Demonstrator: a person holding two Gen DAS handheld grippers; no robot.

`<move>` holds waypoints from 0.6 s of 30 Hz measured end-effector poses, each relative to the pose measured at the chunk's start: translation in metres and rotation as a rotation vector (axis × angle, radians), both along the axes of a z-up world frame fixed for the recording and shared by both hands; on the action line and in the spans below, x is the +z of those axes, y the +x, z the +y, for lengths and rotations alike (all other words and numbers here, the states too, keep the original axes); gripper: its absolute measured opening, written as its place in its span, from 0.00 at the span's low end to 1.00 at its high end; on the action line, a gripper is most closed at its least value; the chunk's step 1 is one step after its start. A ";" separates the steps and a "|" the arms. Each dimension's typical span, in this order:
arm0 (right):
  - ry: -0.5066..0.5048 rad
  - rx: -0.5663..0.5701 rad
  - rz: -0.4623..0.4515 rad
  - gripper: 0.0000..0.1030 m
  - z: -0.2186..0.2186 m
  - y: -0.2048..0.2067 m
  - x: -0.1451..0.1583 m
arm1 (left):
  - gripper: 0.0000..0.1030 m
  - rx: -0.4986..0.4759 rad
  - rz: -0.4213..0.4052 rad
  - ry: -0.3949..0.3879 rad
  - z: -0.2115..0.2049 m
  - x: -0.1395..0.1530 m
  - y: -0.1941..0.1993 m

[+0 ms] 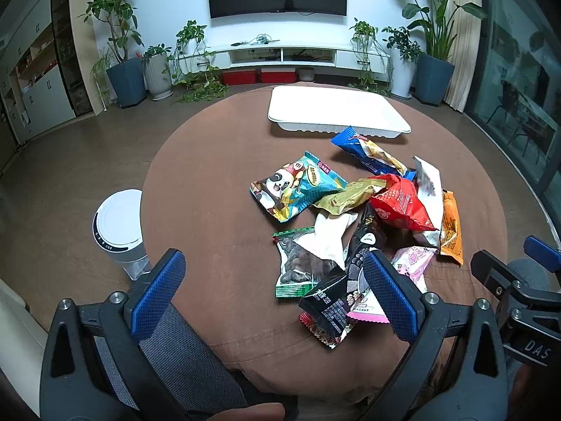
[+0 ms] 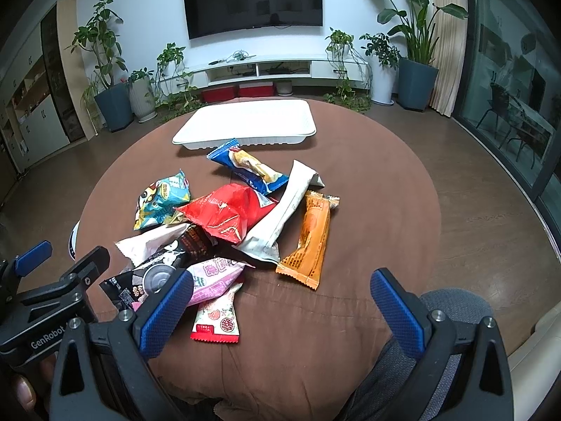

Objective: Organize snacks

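A pile of snack packets lies on the round brown table: a panda packet, a red packet, a blue one, an orange one, a pink one, a black one. An empty white tray stands behind them; it also shows in the right wrist view. My left gripper is open and empty at the near edge, its right finger over the black packet. My right gripper is open and empty, near the pink packet.
A white bin stands on the floor left of the table. A grey chair back is near the table's front edge. Plants, a TV stand and a wall TV are at the back.
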State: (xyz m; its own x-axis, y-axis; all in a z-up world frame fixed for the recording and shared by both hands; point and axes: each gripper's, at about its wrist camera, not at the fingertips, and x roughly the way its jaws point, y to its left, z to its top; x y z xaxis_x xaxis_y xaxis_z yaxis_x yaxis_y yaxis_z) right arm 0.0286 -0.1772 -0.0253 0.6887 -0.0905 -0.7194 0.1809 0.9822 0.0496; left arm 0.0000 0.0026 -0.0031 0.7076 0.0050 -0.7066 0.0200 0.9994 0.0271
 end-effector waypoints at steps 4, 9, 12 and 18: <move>0.000 0.000 0.001 1.00 0.002 0.001 -0.003 | 1.00 0.000 0.000 0.001 0.000 0.000 0.000; -0.001 0.001 0.002 1.00 0.001 0.001 -0.002 | 1.00 0.001 0.001 0.000 0.000 0.000 0.000; 0.000 0.001 0.004 1.00 0.001 0.001 -0.002 | 1.00 0.001 0.001 -0.001 0.000 0.000 0.000; 0.001 0.001 0.005 1.00 0.000 -0.002 -0.003 | 1.00 0.001 0.002 0.000 0.000 0.000 0.000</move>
State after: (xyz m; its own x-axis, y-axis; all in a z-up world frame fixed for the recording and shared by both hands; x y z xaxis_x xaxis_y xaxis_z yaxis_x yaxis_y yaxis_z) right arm 0.0266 -0.1770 -0.0278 0.6852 -0.0895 -0.7228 0.1803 0.9824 0.0492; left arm 0.0002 0.0027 -0.0034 0.7064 0.0055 -0.7078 0.0193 0.9995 0.0270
